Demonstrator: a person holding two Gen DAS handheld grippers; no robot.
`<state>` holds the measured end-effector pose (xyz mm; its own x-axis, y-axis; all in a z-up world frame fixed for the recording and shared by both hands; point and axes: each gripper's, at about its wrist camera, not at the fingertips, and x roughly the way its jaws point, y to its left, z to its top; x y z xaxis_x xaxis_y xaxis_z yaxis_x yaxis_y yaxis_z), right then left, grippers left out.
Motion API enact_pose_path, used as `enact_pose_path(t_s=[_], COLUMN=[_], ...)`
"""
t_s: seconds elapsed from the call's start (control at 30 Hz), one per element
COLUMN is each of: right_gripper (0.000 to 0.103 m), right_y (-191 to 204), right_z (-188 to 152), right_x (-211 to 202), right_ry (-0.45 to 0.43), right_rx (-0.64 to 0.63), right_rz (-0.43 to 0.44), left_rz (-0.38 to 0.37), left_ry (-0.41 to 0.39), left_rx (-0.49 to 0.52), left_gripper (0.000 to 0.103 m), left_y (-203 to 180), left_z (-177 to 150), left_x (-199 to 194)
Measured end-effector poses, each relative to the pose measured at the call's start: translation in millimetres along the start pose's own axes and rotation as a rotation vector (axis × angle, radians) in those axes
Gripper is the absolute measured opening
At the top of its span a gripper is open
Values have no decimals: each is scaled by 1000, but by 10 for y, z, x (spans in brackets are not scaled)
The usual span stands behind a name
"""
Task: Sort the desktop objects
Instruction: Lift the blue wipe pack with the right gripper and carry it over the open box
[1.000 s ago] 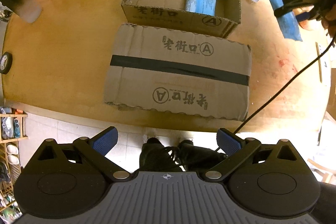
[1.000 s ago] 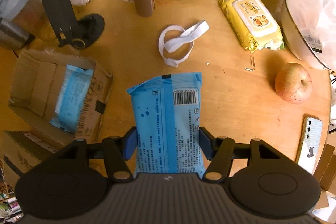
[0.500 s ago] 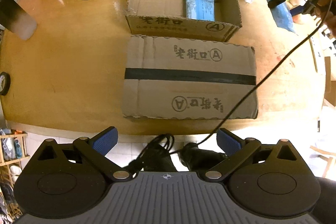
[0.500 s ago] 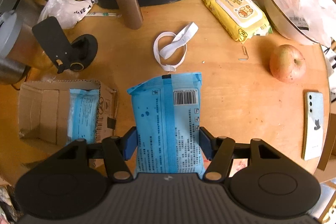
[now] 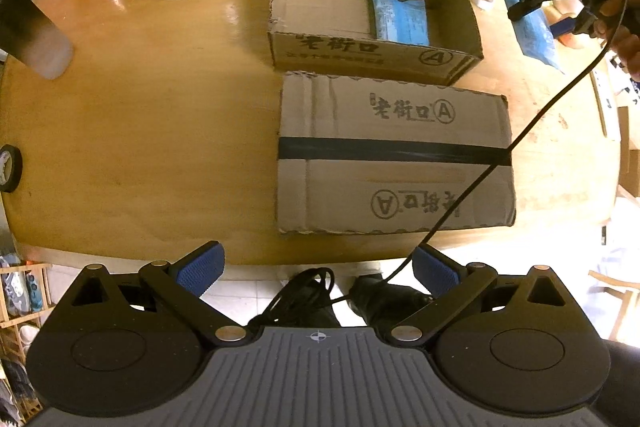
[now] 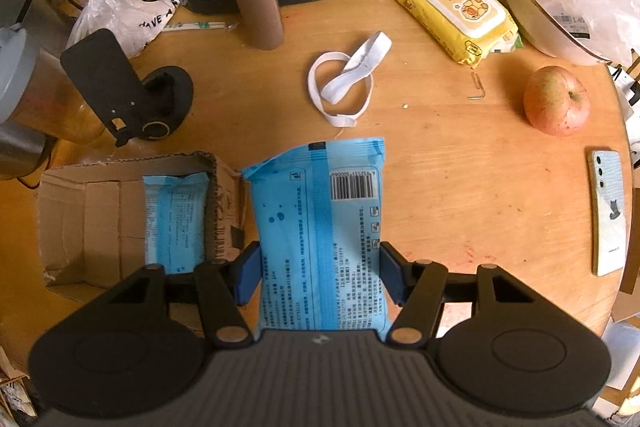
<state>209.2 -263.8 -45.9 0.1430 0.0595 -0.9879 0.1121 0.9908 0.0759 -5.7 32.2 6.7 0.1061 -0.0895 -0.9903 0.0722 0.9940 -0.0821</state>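
The blue wipes pack [image 6: 320, 227] sits clamped between the right gripper's [image 6: 319, 273] pads, held above the wooden table [image 6: 460, 187] just beside the open cardboard box [image 6: 92, 227], where a second blue pack [image 6: 174, 219] lies. The left gripper [image 5: 318, 269] hangs wide apart near the table edge, before the taped flat box [image 5: 394, 155]

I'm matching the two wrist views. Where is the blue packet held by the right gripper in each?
Left wrist: blue packet upper right, beside the open cardboard box.
Right wrist: blue packet centre, clamped between the right gripper fingers.
Shared landmark: second blue packet inside the box.
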Motion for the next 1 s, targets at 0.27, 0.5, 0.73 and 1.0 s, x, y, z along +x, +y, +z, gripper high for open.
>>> enact_pose_path(t_s=[0.27,0.5,0.73,1.0], right_gripper=[59,59,59,59], right_y=[241,428,636,859], right_z=[-9,-34,-46,-33], right_x=[8,43,59,62], right_ry=[-2,-1,-4,-10], right_rx=[2,13,11,3], right_rz=[5,15,20,25], left_rz=[0,-7,-10,-14], left_ry=[8,7,8,4], left_rx=[15,24,23,21], left_gripper=[103,103,103,103], left_y=[180,304,456,582], left_z=[35,67,81,93], left_x=[23,30,34,24])
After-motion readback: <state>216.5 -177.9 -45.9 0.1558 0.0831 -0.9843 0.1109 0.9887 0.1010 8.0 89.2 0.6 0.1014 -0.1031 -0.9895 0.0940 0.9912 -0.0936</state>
